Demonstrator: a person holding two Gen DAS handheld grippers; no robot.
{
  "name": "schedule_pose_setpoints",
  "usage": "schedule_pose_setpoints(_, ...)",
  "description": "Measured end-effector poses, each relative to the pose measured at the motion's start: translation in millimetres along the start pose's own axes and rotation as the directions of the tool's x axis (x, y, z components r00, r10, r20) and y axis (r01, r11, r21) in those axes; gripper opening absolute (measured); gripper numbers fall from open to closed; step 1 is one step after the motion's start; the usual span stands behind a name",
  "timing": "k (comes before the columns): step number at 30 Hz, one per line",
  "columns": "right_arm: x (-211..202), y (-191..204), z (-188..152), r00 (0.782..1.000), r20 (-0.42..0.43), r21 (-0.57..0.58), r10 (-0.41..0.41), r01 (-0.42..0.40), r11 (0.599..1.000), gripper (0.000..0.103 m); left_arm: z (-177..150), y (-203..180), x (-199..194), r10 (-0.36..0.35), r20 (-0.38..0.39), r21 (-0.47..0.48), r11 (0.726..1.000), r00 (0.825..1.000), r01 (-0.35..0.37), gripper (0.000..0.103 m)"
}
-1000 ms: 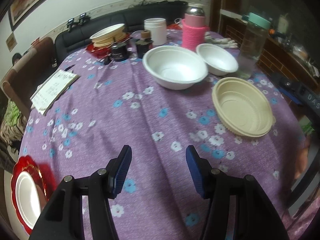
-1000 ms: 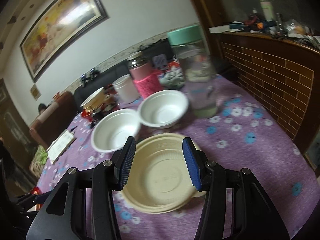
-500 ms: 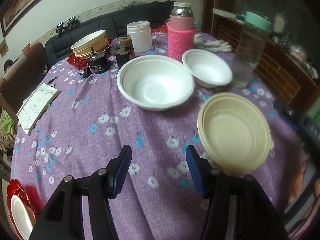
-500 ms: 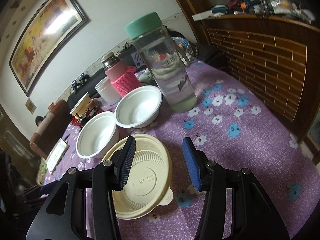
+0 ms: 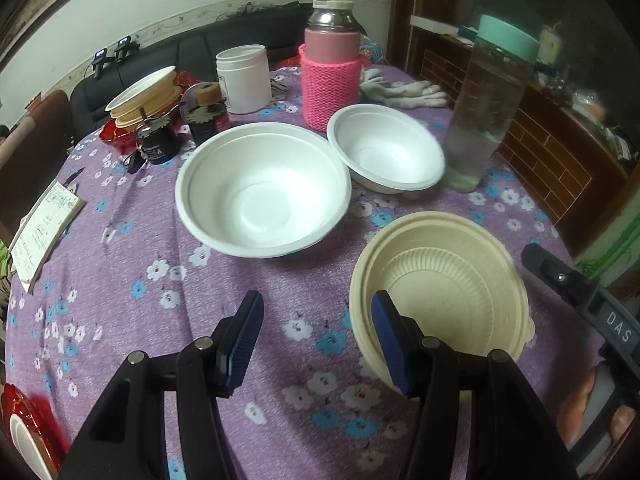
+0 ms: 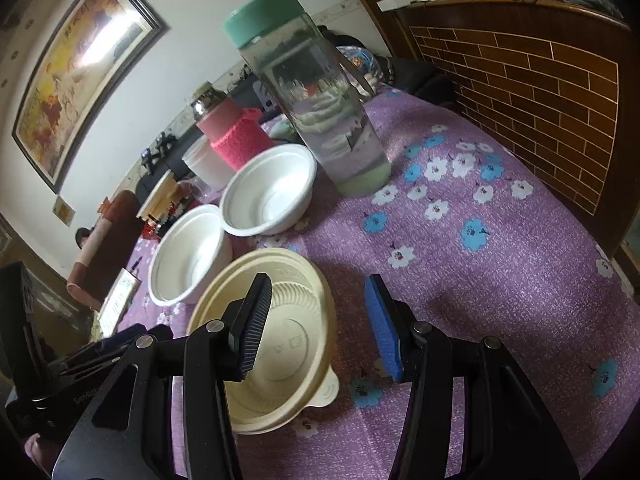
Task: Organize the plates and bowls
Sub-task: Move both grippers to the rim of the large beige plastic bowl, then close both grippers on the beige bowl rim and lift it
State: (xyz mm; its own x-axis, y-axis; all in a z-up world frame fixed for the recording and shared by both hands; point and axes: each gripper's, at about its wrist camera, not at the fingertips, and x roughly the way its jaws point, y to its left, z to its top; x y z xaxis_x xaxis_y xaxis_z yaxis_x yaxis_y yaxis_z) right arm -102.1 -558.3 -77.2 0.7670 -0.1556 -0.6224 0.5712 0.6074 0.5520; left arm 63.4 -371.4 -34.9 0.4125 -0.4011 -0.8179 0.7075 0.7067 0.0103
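Note:
A cream bowl sits on the purple flowered tablecloth, also in the right wrist view. A large white bowl and a smaller white bowl stand behind it; the right wrist view shows both, the large one and the small one. My left gripper is open, its right finger over the cream bowl's near-left rim. My right gripper is open, straddling the cream bowl's right rim. Both are empty.
A clear bottle with a green lid, a pink-sleeved flask, a white jar, dark jars, stacked plates, a notepad and white gloves crowd the far table. A red plate lies at the near left.
Both grippers have closed in on the cream bowl. The left moved forward and right to its left rim. The right shifted right so the bowl's right rim lies between its fingers.

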Motion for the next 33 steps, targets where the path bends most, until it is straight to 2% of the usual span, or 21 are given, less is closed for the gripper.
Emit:
schedule_pose_setpoints(9,15,1,-4,0.998,-0.061,-0.020,-0.031,0.030,0.999,0.048,-3,-7,20,-0.026,-0.026,-0.009,1.000,0.999,0.026,0.057)
schedule_pose_setpoints(14,28,1,-8,0.992,-0.113,-0.024,-0.056,0.053,0.998,0.048,-6,-11,29,-0.063,-0.049,-0.003,0.998,0.997,0.063,0.057)
schedule_pose_setpoints(23,39,-1,-13,0.986,-0.160,-0.006,-0.047,0.047,0.999,0.047,-11,-14,43,-0.083,-0.088,0.005,0.996,0.993,0.084,0.057)
schedule_pose_setpoints(26,40,0,-14,0.985,-0.166,-0.011,-0.047,0.046,0.999,0.043,-11,-15,44,-0.086,-0.084,0.008,0.996,0.993,0.087,0.056)
schedule_pose_setpoints(28,42,0,-14,0.983,-0.178,-0.010,-0.049,0.048,0.999,0.037,-10,-15,45,-0.081,-0.084,0.009,0.997,0.993,0.082,0.056)
schedule_pose_setpoints(29,44,-1,-15,0.980,-0.192,-0.003,-0.045,0.045,0.999,0.030,-11,-14,46,-0.081,-0.085,0.009,0.997,0.993,0.082,0.056)
schedule_pose_setpoints(30,47,-2,-16,0.977,-0.210,0.005,-0.041,0.043,0.999,0.024,-11,-14,47,-0.082,-0.087,0.008,0.997,0.993,0.083,0.050)
schedule_pose_setpoints(31,47,-2,-16,0.976,-0.213,0.007,-0.049,0.052,0.999,0.023,-11,-14,48,-0.084,-0.092,0.009,0.996,0.992,0.085,0.043)
schedule_pose_setpoints(33,47,-2,-16,0.975,-0.216,0.007,-0.047,0.050,0.999,0.016,-12,-14,52,-0.102,-0.104,0.006,0.995,0.989,0.103,0.036)
